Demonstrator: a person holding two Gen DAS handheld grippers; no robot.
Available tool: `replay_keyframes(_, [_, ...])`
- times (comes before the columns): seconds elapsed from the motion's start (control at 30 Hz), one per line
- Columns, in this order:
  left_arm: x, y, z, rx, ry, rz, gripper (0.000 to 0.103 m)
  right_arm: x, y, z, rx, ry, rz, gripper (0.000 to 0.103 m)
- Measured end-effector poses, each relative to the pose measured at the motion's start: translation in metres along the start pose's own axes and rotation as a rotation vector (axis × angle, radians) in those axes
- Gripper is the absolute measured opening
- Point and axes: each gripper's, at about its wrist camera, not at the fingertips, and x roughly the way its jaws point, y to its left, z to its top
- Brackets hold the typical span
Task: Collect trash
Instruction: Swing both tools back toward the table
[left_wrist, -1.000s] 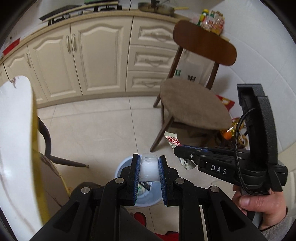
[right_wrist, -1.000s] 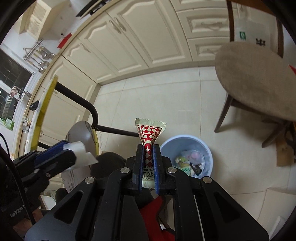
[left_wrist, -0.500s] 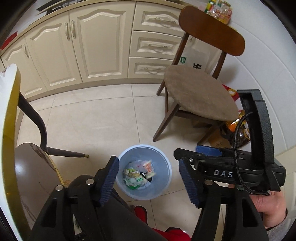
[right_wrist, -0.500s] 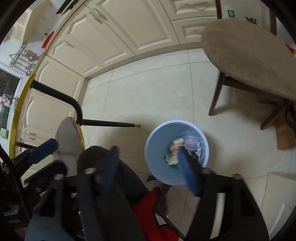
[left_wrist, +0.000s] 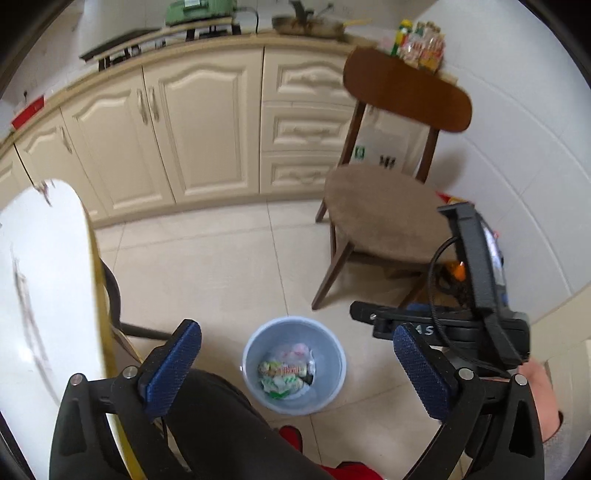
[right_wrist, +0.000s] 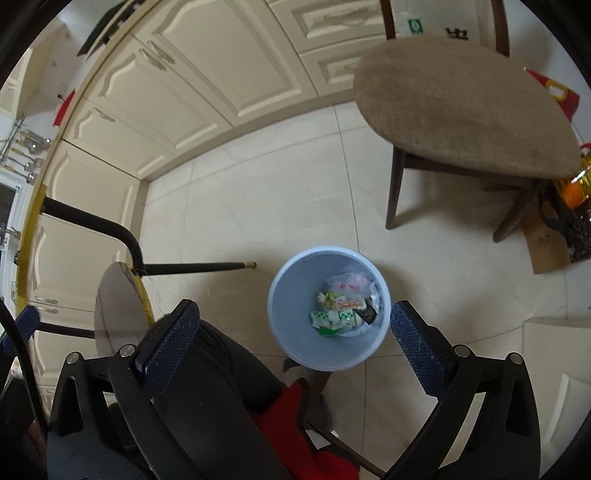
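Observation:
A pale blue bin (left_wrist: 256, 354) stands on the tiled floor with several wrappers (left_wrist: 286, 371) lying in it. My left gripper (left_wrist: 295, 334) hangs above it, its jaws opening wide with nothing between them. In the right wrist view the same bin (right_wrist: 286, 295) and its wrappers (right_wrist: 341, 310) lie just below my right gripper (right_wrist: 294, 312). Its jaws are also opening, and nothing is between the blue pads (right_wrist: 170, 343). The right tool's black body (left_wrist: 443, 326) shows beside the left gripper, held in a hand (left_wrist: 541, 391).
A wooden chair (left_wrist: 384, 210) with a padded seat stands right of the bin, bags (right_wrist: 572, 192) under it. Cream cabinets (left_wrist: 207, 122) run along the back. A white table with a yellow edge (left_wrist: 44, 277) is on the left. The person's dark leg (right_wrist: 221, 387) is near the bin.
Both grippers went from shut to wide open. The white piece left the left gripper and the red-checked wrapper left the right one. That wrapper now lies in the bin.

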Motion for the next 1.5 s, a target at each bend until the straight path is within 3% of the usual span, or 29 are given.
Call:
replay_keyframes(0.3, [-0.076, 0.036, -0.029, -0.058, -0.130, -0.030, 0.102, -0.051, 0.044, 0.010, -0.066, -0.107, 0.044, 0.103])
replay_keyframes(0.57, [-0.153, 0.085, -0.073, -0.158, -0.240, 0.024, 0.102, -0.094, 0.107, 0.012, -0.175, -0.190, 0.088, 0.103])
replay_keyframes(0.97, [-0.263, 0.152, -0.156, -0.336, -0.391, 0.245, 0.102, -0.140, 0.238, -0.010, -0.424, -0.292, 0.166, 0.103])
replay_keyframes(1.37, [-0.353, 0.168, -0.244, -0.492, -0.517, 0.463, 0.102, -0.156, 0.395, -0.067, -0.739, -0.391, 0.257, 0.103])
replay_keyframes(1.5, [-0.361, 0.164, -0.256, -0.531, -0.565, 0.523, 0.102, -0.159, 0.437, -0.090, -0.840, -0.446, 0.272, 0.103])
